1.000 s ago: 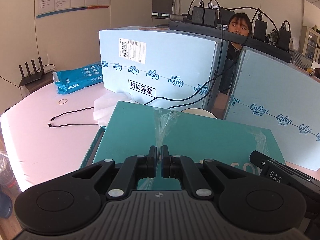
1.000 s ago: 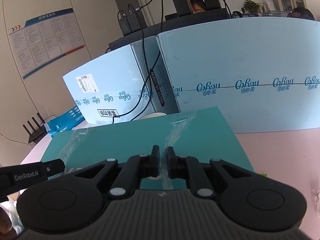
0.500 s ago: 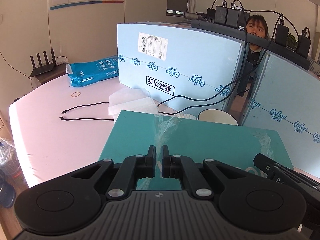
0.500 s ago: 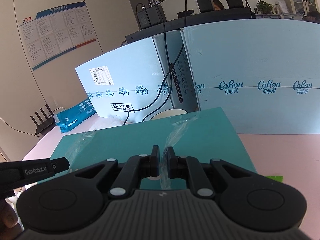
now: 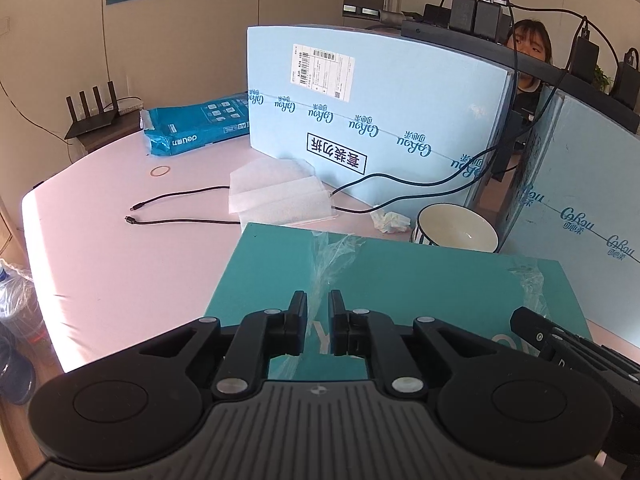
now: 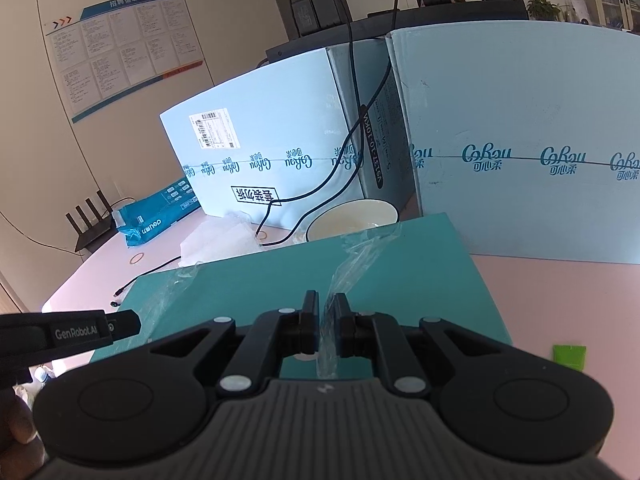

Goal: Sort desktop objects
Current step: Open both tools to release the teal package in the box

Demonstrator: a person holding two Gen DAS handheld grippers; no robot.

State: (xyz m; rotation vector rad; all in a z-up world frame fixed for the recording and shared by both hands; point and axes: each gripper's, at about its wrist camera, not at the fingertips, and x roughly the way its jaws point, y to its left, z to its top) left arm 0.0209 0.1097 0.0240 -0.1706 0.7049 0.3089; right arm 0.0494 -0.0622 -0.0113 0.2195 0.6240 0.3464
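One flat teal cardboard lid with clear tape strips is pinched at its near edge by both narrowed jaws, left gripper and right gripper, above the pink tabletop; beyond the jaws sit one white bowl and two pale-blue boxes.

Matt card, crinkled film and hard black plastic under my two cameras.

I see the teal box lid as smooth matt cardboard, with strips of clear, wrinkled glossy tape running across it toward 12 o'clock. My left gripper and right gripper look like matt black plastic, with ribbed grey housings and small bright metal pins at the joints. The table is a smooth, faintly sheeny pink surface. At 1 o'clock the bowl looks glazed and glossy inside. The white foam sheets appear soft and finely textured; the pale blue cartons are matt printed cardboard.
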